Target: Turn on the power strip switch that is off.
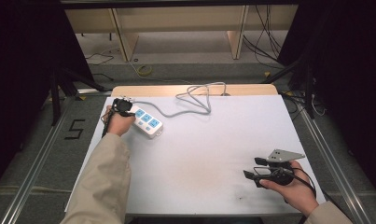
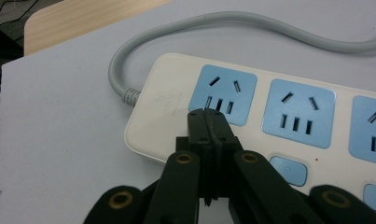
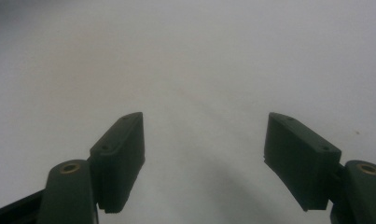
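The left gripper point(image 2: 207, 116), nearest the lens in its own view, is keeping its jaws pressed together with nothing between them, its tips resting over the cable end of the power strip point(image 2: 269, 121), just beside the first blue socket point(image 2: 223, 94). In the high view the power strip point(image 1: 146, 122) is lying at the far left of the white board point(image 1: 199, 154), close to the board's left edge and a little short of its far edge. Its long axis is running diagonally: the cable end is pointing toward the far left corner, the free end toward the board's middle. The grey cable point(image 1: 185, 105) is leaving the strip's far end, curving right and looping near the far edge. From the strip toward the near and right sides, the board is lying bare and open. Well apart from the strip, at the near right corner, the right gripper point(image 1: 252, 169) is hovering with jaws standing wide, holding nothing. Beyond the strip, a pale wooden tabletop point(image 1: 167, 90) is showing past the board, then a grey floor with loose cables and wooden frames point(image 1: 125, 37).
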